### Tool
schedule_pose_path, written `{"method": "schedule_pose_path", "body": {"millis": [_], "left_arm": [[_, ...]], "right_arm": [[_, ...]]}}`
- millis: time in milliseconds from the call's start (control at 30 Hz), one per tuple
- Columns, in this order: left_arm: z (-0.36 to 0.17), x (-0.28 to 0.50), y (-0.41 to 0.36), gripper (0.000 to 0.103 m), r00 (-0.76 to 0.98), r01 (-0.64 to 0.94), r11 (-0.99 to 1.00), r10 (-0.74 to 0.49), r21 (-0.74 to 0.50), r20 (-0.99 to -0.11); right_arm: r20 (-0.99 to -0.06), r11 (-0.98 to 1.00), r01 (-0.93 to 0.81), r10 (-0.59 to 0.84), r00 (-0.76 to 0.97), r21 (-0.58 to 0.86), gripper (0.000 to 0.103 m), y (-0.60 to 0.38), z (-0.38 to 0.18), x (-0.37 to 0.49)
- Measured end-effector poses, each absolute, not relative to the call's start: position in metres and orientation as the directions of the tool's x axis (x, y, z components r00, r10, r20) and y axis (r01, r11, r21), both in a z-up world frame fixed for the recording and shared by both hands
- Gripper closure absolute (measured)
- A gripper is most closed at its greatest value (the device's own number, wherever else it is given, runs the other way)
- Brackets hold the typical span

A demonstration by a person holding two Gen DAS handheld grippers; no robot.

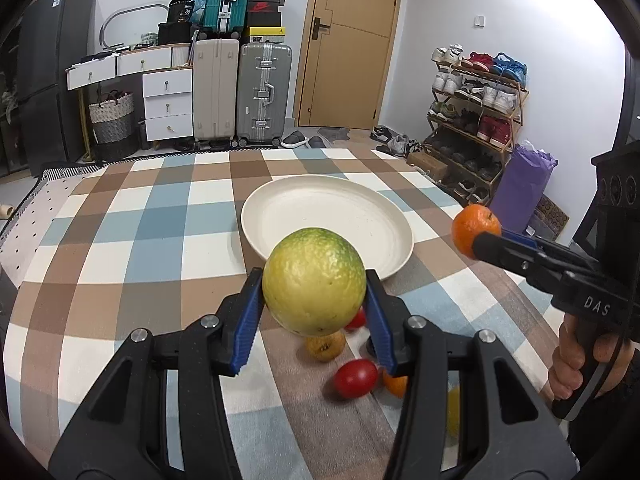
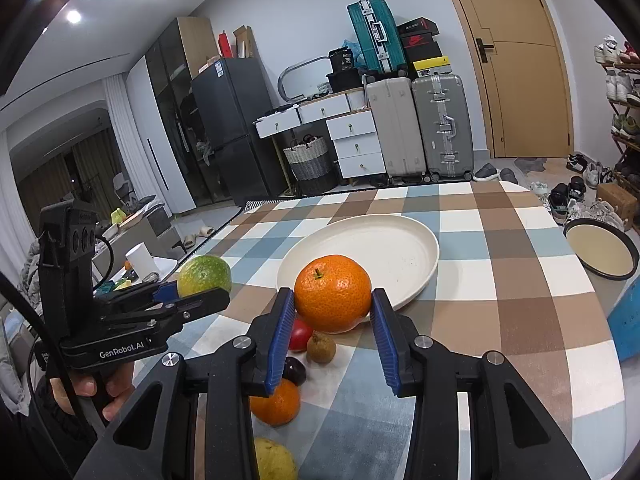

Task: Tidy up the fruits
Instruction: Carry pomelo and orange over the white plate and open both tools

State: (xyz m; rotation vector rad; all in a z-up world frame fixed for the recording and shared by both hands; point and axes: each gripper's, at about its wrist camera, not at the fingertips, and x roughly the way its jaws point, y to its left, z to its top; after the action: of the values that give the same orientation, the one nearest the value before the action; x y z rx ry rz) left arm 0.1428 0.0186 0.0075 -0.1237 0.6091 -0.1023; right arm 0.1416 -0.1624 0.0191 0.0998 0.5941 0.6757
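- Blue ribbed pads [image 1: 250, 322] of the left claw [image 1: 314, 308] are pressing on both flanks of a green-yellow citrus [image 1: 314, 280]; the jaws are standing wide apart, filled by the fruit, which is hanging clear of the table [image 1: 120, 240].
- Matching pads [image 2: 280, 340] of the right claw [image 2: 333, 312] are gripping an orange mandarin [image 2: 333, 298] at its widest girth, stem upward; these jaws are likewise closed only as far as the fruit allows.
- Both fruits are hovering just short of the near rim of a cream plate [image 2: 416, 276], which is lying bare on the checked cloth.
- Handling, as a judgement: the green citrus is looking firm, pebbled and fairly heavy, so a hold across its equator is suiting it; the mandarin is probably softer-skinned and lighter, so gentle pressure at mid-height is advisable, since squeezing could bruise it.
- Below the claws, loose fruit is waiting on the table: a red tomato [image 1: 356, 378], a brownish fruit [image 2: 321, 347], a dark plum [image 2: 295, 370], a second orange [image 2: 276, 402] and a yellow fruit [image 2: 274, 460].
- Farther right, a dark-rimmed dish [image 2: 602, 254] is resting at the table edge.
- Task progress appears early: no fruit is yet lying on the plate.
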Motion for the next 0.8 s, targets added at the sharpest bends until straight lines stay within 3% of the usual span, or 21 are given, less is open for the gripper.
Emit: {"method": "schedule_pose_path", "body": {"millis": [800], "left_arm": [[-0.005,0.216,0.014,0.057,0.806,0.089,0.987,-0.151,-0.135,-0.572]], "right_arm": [[-0.513,0.781,-0.547,0.616,0.597,0.301,0.064,-0.152,0.003,0.195]]}}
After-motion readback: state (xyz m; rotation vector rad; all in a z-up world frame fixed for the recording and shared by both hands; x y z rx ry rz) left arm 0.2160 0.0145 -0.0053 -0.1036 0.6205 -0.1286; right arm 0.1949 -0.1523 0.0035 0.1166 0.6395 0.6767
